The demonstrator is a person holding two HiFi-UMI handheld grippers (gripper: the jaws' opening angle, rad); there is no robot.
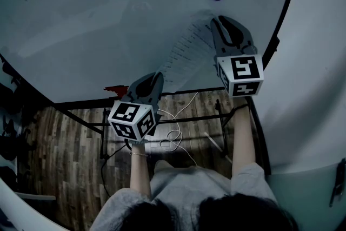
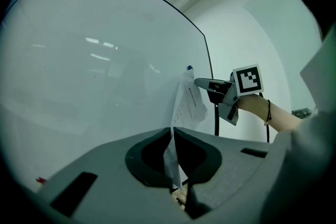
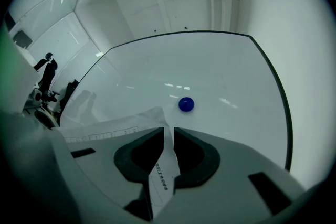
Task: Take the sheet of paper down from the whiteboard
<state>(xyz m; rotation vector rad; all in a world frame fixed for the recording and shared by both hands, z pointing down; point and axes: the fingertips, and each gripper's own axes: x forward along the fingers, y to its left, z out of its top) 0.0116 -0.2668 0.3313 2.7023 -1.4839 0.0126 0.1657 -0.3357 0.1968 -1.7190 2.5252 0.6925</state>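
One sheet of paper [image 1: 184, 54], printed with small lines of text, hangs slantwise in front of the whiteboard [image 1: 97, 13]. It is stretched between the two grippers and buckled along its length. Its lower end is clamped edge-on in the left gripper [image 2: 172, 134], whose jaws are pressed together on it. Its upper end runs through the right gripper [image 3: 169, 132]. Those jaws stand a little apart, leaving a narrow slot with the paper threaded through it, and no firm pinch shows there.

Just ahead of the right gripper's tips and slightly to their right, a blue magnet [image 3: 186, 104] sits on bare board. It is close to the sheet's top corner but, by the look of it, not on it. The sheet therefore seems free of its fastening, and what remains, I judge, is to carry it off the board.

The paper will handle as light, limp and easily creased; it is twisted where it enters each pair of jaws. It could tear if the grippers pull against each other, and it could slide out of a loose slot. The sensible hold is at the margins, one gripper near each end as now, with the right one closed fully before anything moves.

Well below the left gripper lie the board's stand [image 1: 189, 118], loose cables [image 1: 174, 135] and a wooden floor [image 1: 65, 154].
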